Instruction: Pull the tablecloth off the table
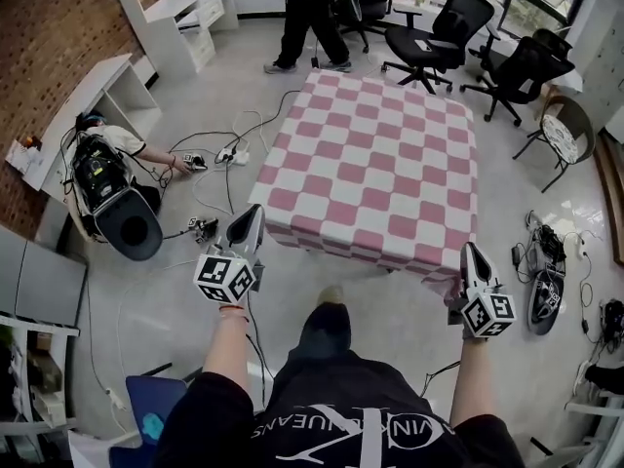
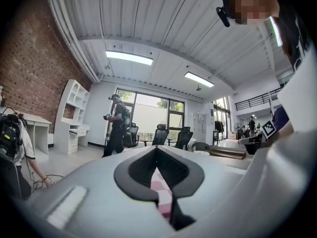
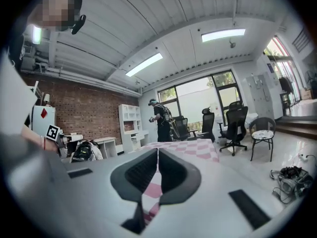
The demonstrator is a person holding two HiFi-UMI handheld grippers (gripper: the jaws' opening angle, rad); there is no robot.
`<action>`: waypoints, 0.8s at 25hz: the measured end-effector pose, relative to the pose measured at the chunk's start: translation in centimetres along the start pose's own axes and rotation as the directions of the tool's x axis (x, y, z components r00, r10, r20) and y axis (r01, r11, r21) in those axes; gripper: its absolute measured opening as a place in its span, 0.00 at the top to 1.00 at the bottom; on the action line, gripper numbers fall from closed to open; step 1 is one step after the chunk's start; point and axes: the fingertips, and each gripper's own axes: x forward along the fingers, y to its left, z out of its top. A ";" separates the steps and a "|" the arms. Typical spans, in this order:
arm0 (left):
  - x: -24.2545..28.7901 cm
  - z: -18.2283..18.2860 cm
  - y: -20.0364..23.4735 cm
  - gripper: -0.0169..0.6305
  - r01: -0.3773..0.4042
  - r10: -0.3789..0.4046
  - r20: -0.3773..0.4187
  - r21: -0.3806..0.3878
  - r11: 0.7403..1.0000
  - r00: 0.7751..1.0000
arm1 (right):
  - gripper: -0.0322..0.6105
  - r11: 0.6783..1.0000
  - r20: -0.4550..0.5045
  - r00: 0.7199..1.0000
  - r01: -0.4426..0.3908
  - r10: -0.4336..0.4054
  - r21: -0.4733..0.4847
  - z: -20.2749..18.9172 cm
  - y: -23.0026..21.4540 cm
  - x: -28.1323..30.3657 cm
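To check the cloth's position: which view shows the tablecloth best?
The head view: the tablecloth lies spread in full, near corners pinched by left gripper and right gripper. Gripper views show strips between shut jaws; the right also its top.

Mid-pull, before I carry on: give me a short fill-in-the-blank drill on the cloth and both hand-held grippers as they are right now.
1. The tablecloth has a pink-and-white ____ pattern.
2. The left hand-held gripper pinches the cloth's near ____ corner.
3. The right hand-held gripper has its jaws ____ on the other near corner.
4. The office chairs beyond the cloth's far edge are ____ in colour.

Missing words: checked; left; shut; black.
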 end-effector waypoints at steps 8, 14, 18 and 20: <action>10.5 0.3 6.3 0.96 0.042 -0.042 -0.003 -0.056 0.998 0.999 | 0.93 0.997 -0.037 0.997 0.075 -0.075 0.016 0.3 -3.1 8.4; 17.4 1.1 8.1 0.96 0.084 -0.086 -0.051 -0.051 0.995 0.995 | 0.93 0.993 -0.063 0.991 0.118 -0.116 0.027 1.8 -5.0 12.8; 21.0 0.6 9.7 0.96 0.115 -0.118 -0.076 -0.044 0.992 0.990 | 0.93 0.988 -0.072 0.986 0.150 -0.147 0.031 1.7 -6.1 15.6; 22.6 0.3 10.4 0.96 0.132 -0.135 -0.089 -0.041 0.990 0.987 | 0.93 0.987 -0.078 0.985 0.157 -0.154 0.039 1.6 -6.6 16.8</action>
